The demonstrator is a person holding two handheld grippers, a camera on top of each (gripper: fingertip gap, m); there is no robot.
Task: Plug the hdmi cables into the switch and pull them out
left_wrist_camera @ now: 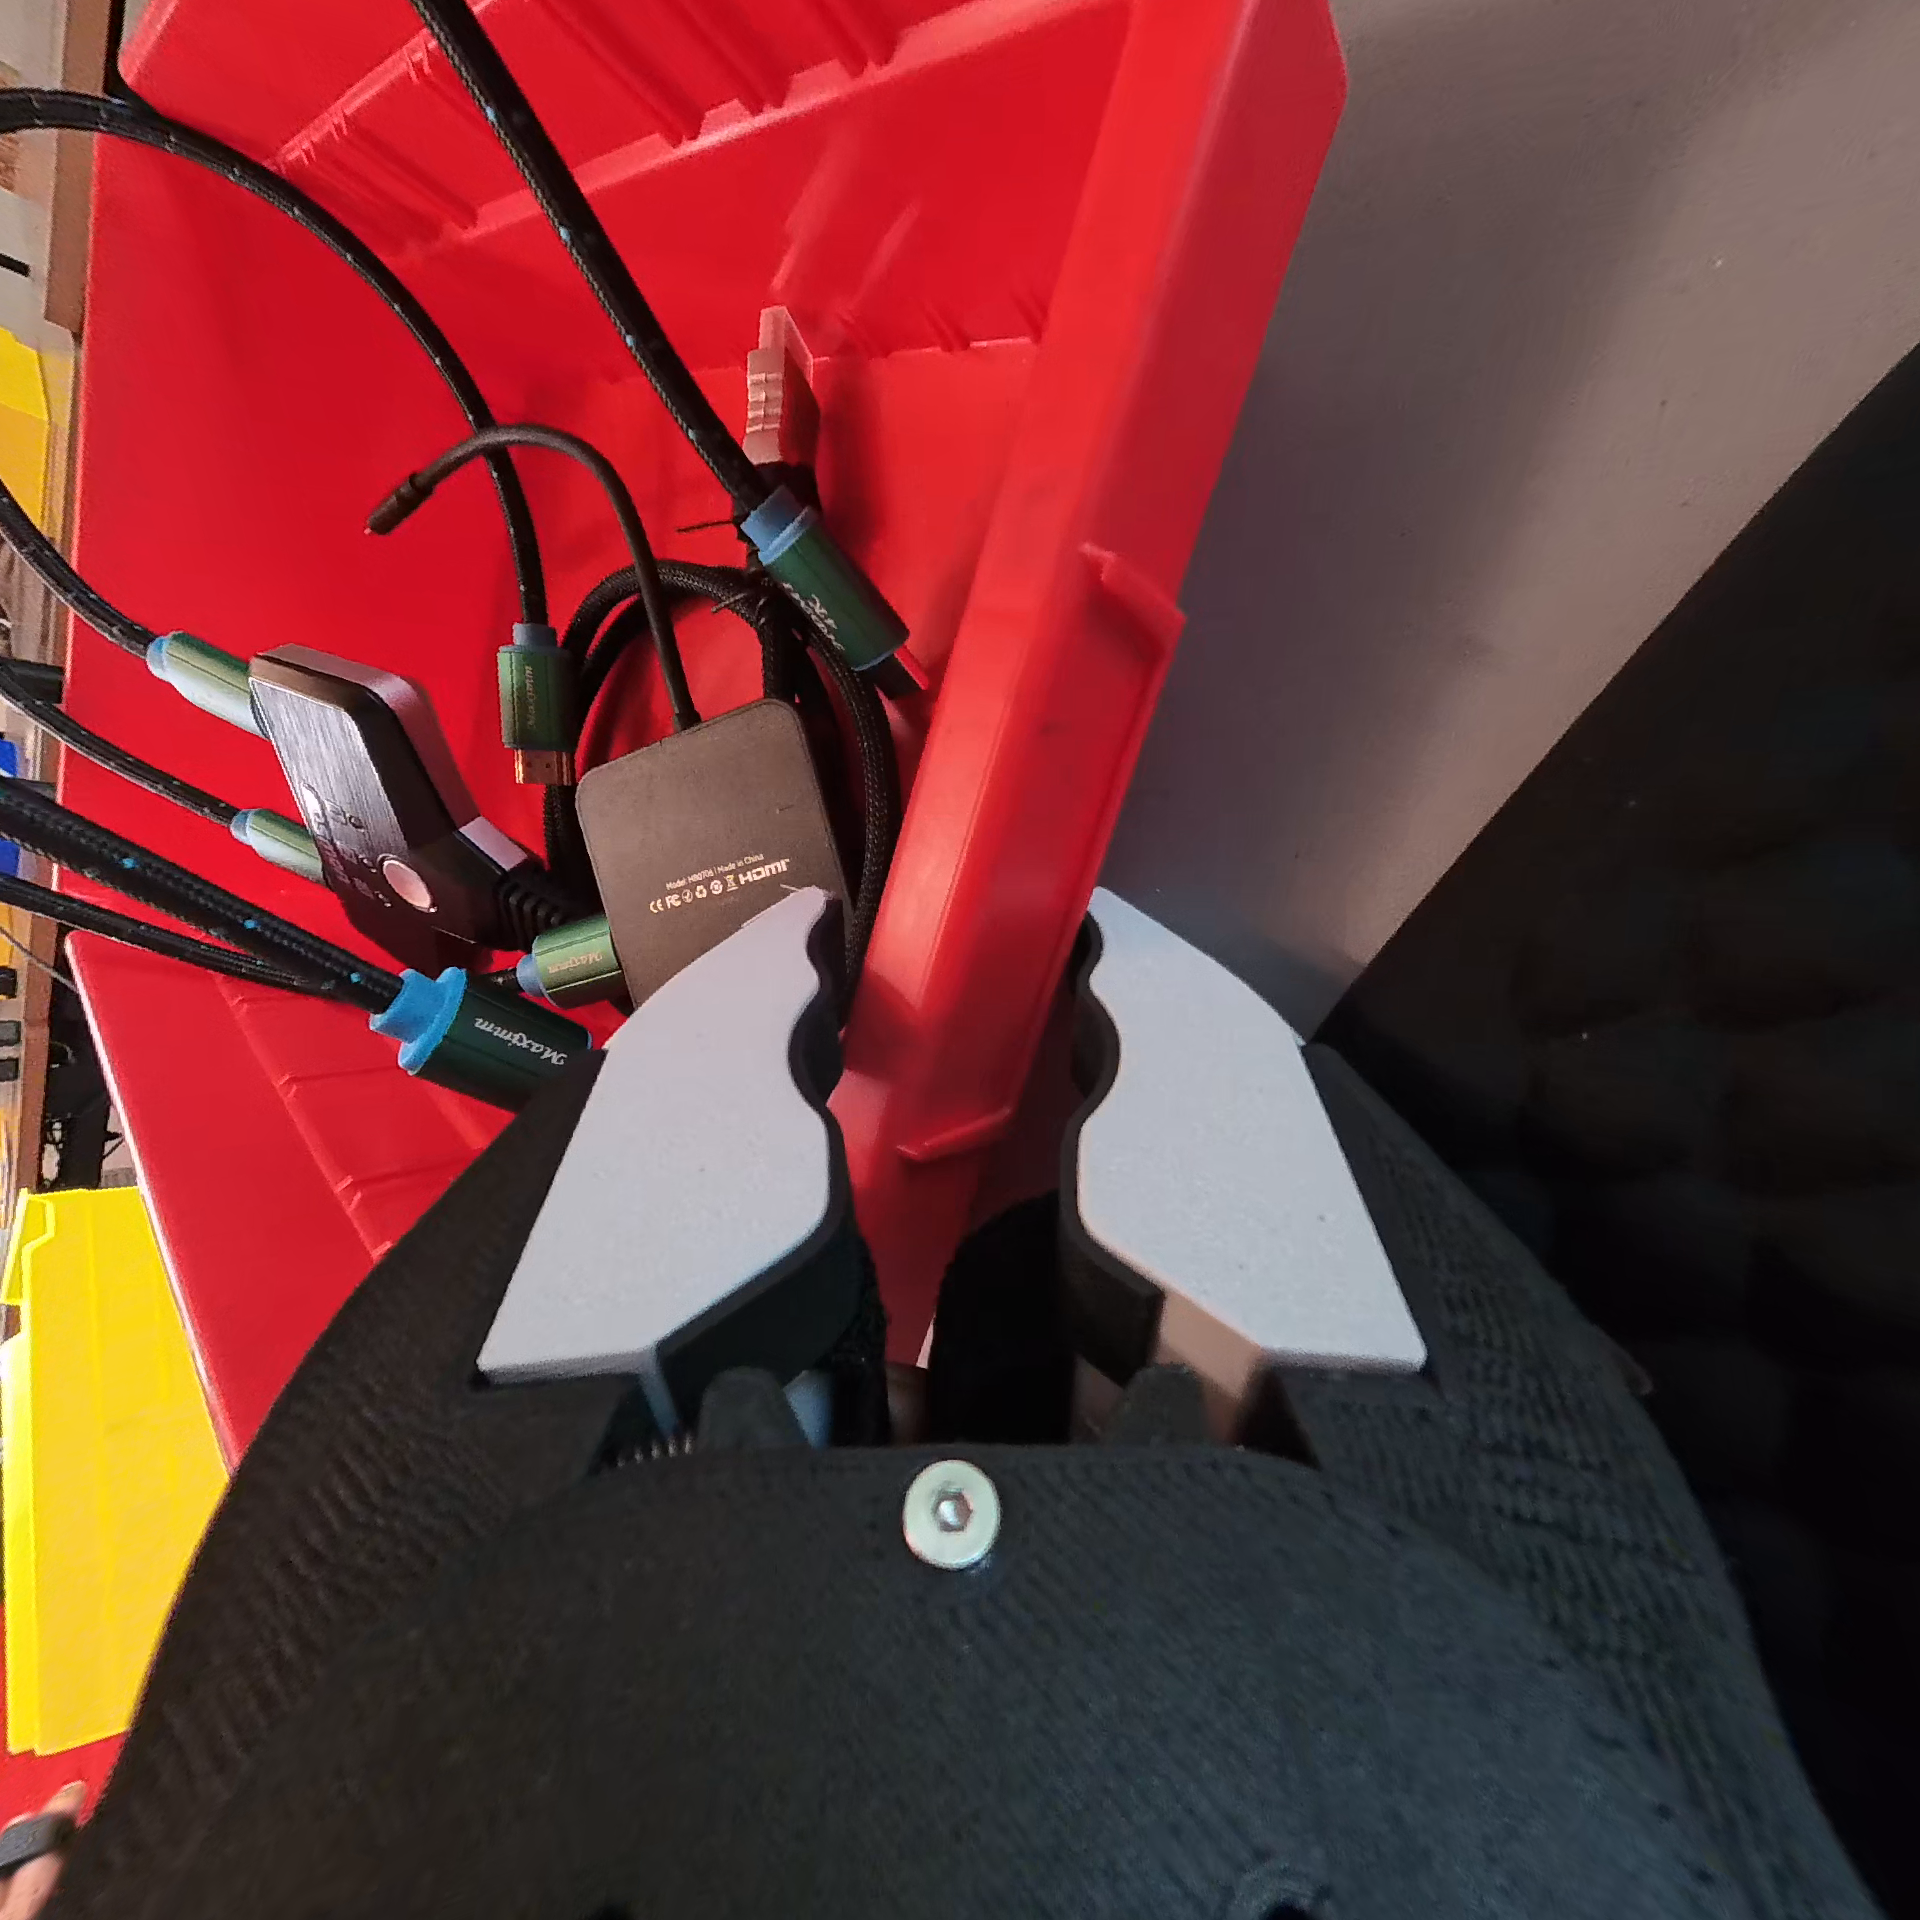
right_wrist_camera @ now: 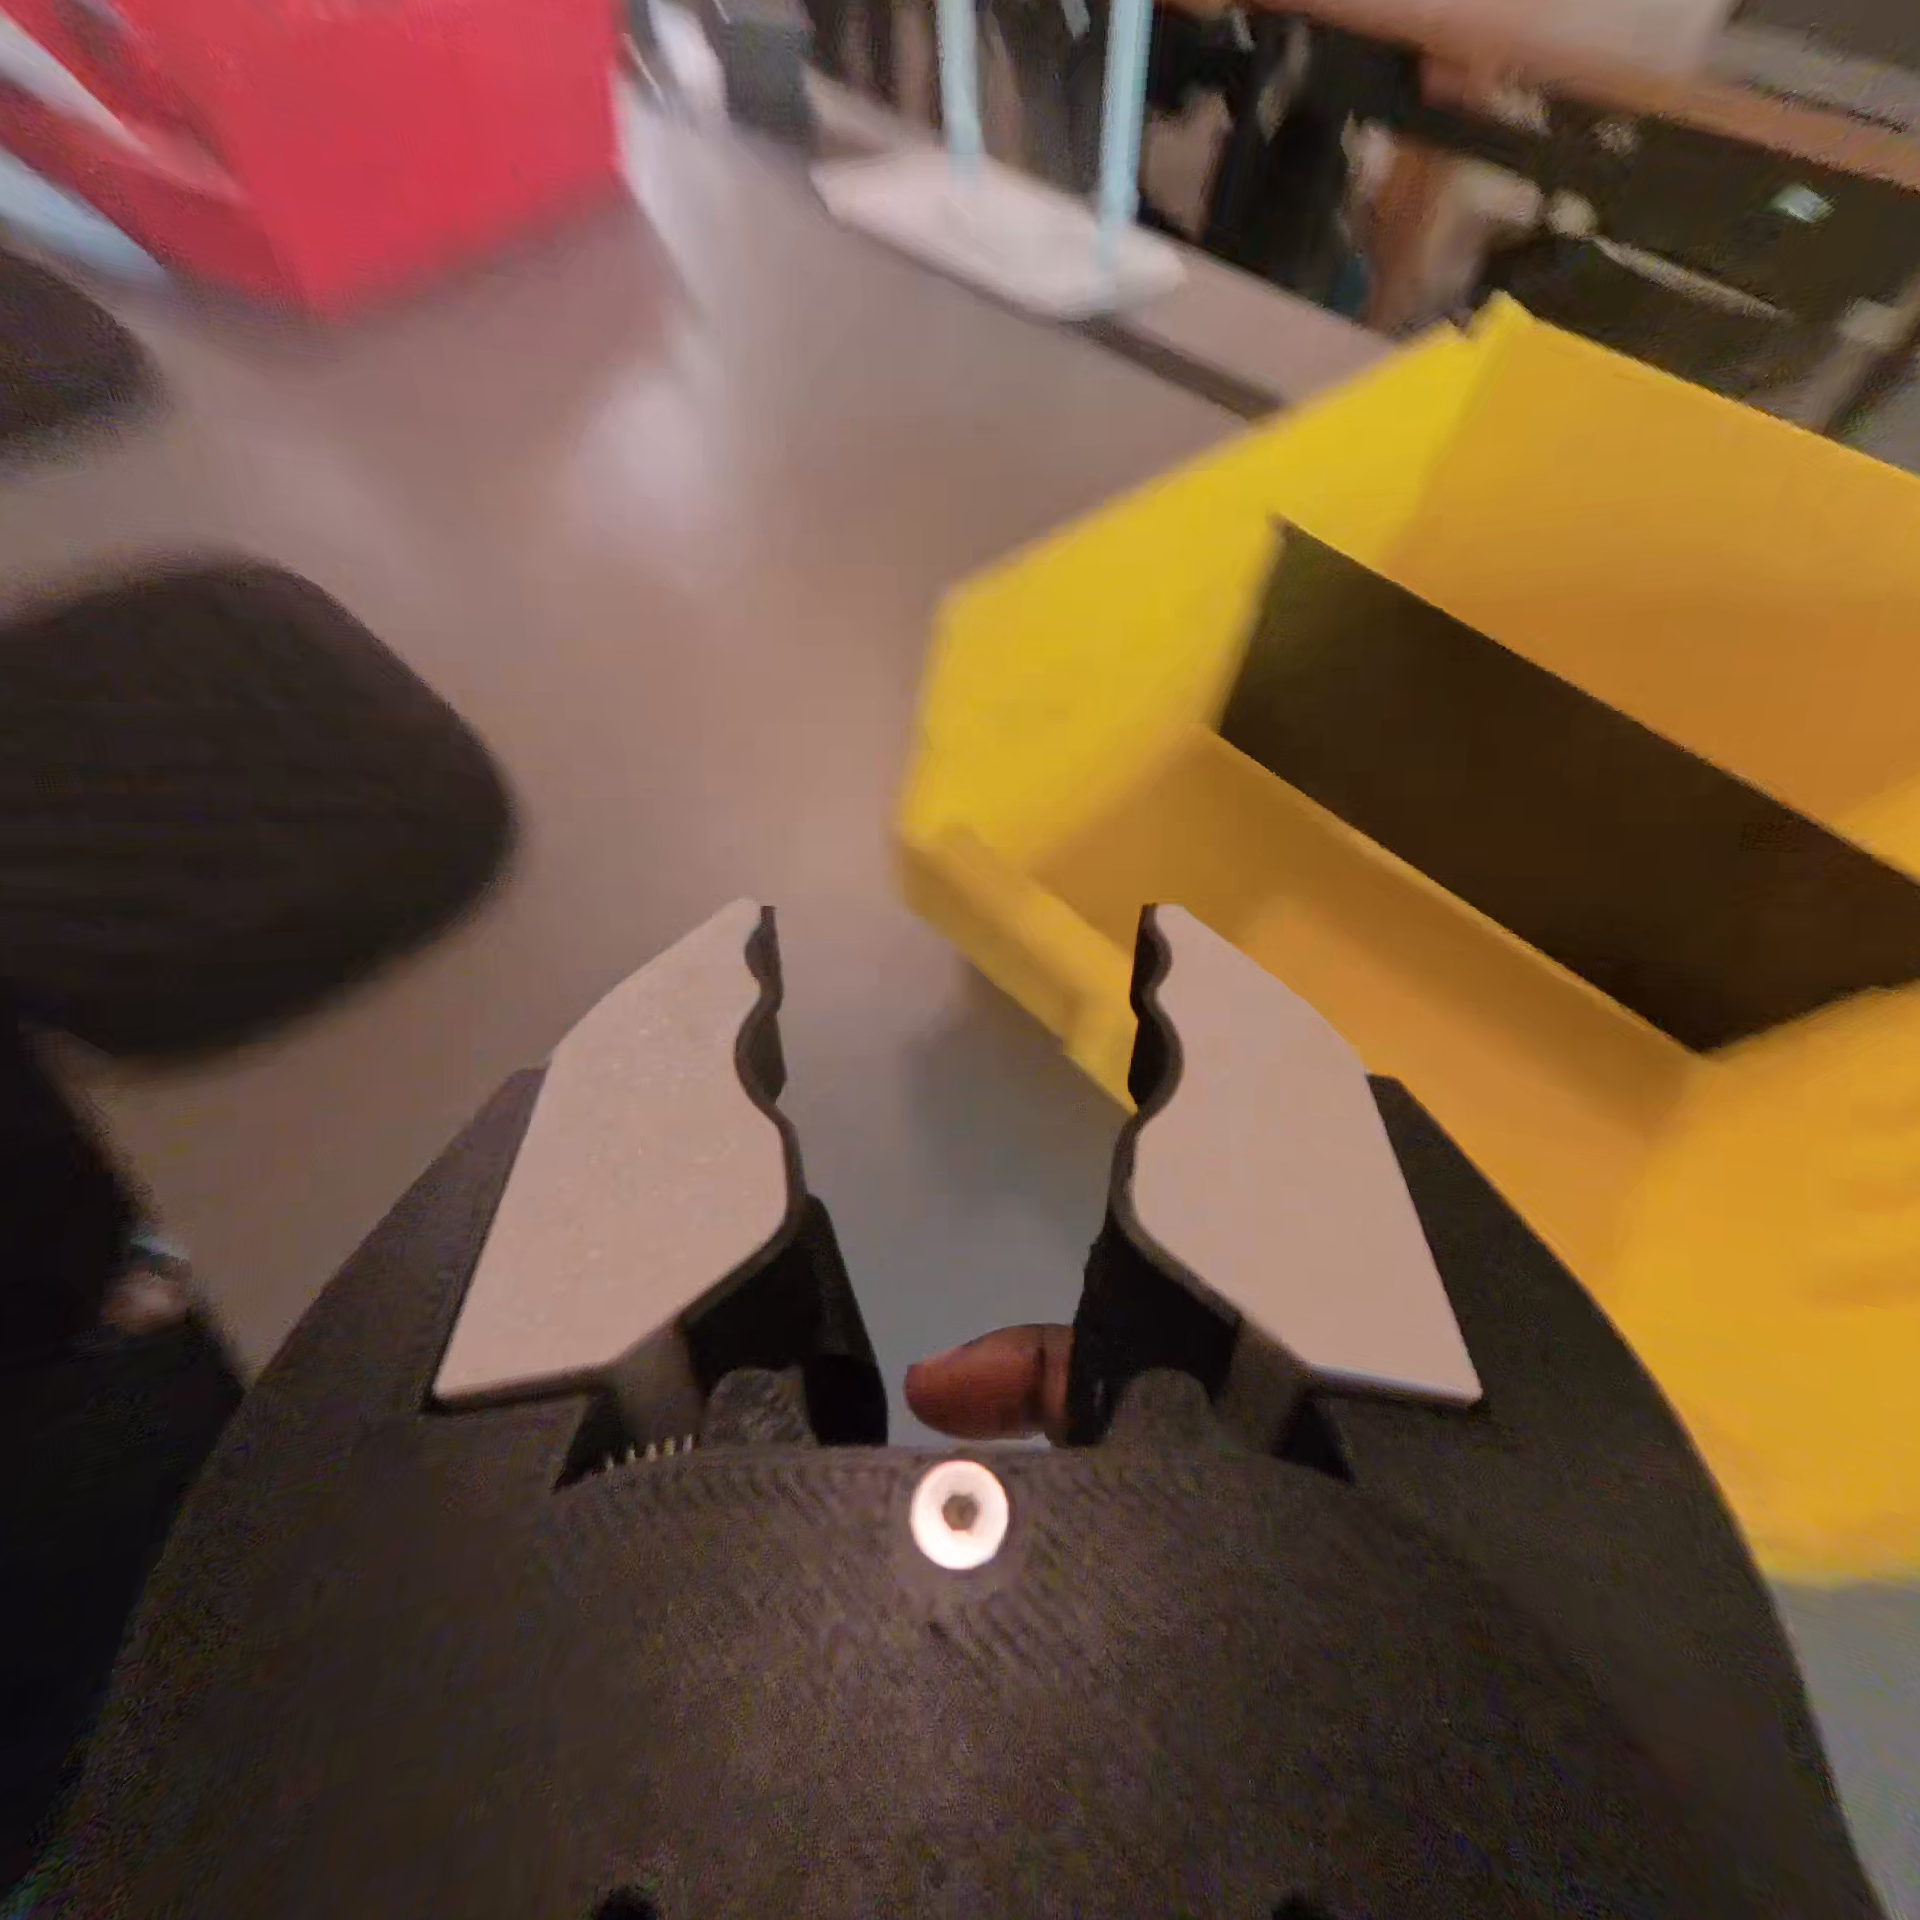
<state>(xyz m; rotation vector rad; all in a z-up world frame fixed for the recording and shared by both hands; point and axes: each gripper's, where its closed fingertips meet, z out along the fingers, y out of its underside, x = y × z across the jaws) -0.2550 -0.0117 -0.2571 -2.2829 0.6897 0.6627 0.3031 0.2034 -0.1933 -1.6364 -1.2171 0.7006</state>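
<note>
Around the red bin (left_wrist_camera: 582, 343), everything in the left wrist view is arranged: it is the largest thing in frame, tipped so its floor faces the camera, and its side wall runs straight between the fingers of the left gripper (left_wrist_camera: 961, 914). Those fingers stand either side of the wall, narrowly apart with the wall filling the gap; I judge them clamped on it, though the contact itself is partly hidden.

Inside the red bin, against that same wall and just beyond the left fingertip, lies the dark grey HDMI switch (left_wrist_camera: 717, 831), flat, underside up, long axis running away from the gripper. A second, brushed-metal switch (left_wrist_camera: 353, 779) sits further from the wall, with braided HDMI cables (left_wrist_camera: 260, 945) already seated in it. Loose green-shelled plugs lie about: one (left_wrist_camera: 535, 707) at the grey switch's far edge, one (left_wrist_camera: 831, 592) leaning on the wall.

Right wrist view is motion-blurred. Right gripper (right_wrist_camera: 956, 920) is wide apart and empty, over grey tabletop (right_wrist_camera: 665, 582), beside a yellow bin (right_wrist_camera: 1195, 831); the red bin is well off, upper left.

Judgement: left arm is far nearer the switch; right must cross to the red bin, approaching a plug along its long axis.
</note>
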